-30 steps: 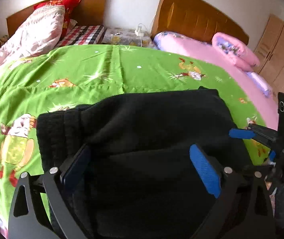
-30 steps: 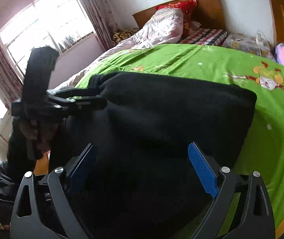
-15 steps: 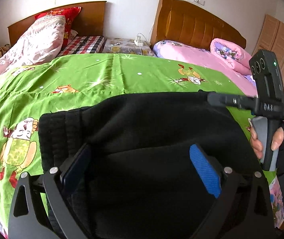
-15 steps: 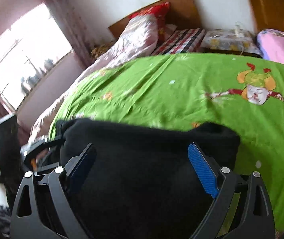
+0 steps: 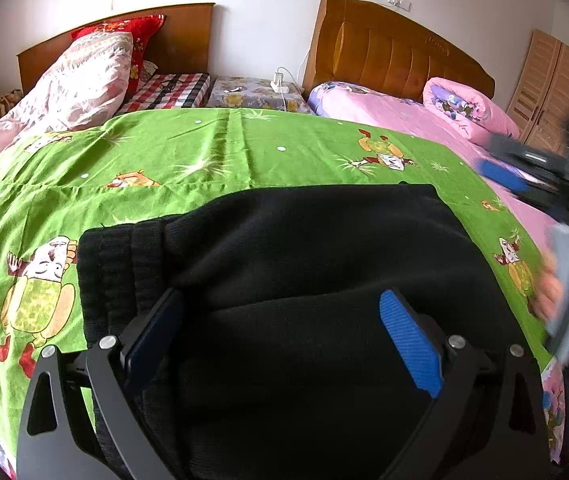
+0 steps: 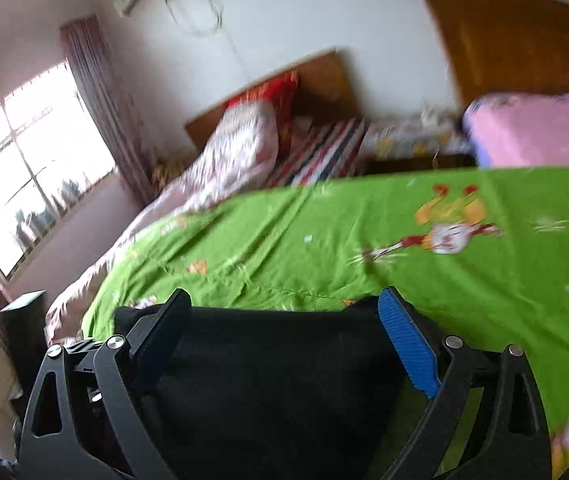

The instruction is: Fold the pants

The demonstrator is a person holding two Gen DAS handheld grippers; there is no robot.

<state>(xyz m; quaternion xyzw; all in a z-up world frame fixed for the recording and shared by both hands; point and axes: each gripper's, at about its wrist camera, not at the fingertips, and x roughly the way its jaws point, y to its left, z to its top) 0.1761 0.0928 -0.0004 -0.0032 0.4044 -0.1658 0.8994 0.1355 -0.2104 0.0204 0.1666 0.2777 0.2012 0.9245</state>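
Black folded pants (image 5: 308, 264) lie on the green cartoon bedsheet (image 5: 212, 152), ribbed waistband to the left. My left gripper (image 5: 280, 320) is open, low over the near part of the pants, with nothing between its blue pads. My right gripper (image 6: 280, 320) is open and empty, raised above the pants (image 6: 268, 376) and blurred by motion. In the left wrist view it shows at the right edge (image 5: 524, 176), held up in a hand.
The green sheet (image 6: 364, 240) covers the near bed. A pink quilt and red pillow (image 5: 84, 72) lie at the left headboard. A pink bed (image 5: 404, 120) with a rolled quilt is at right. Wooden wardrobes (image 5: 552, 80) stand far right, a window (image 6: 24, 184) left.
My right gripper has lifted up off the pants and swung to the right, so its view tilted upward. My left gripper has stayed almost still over the pants.
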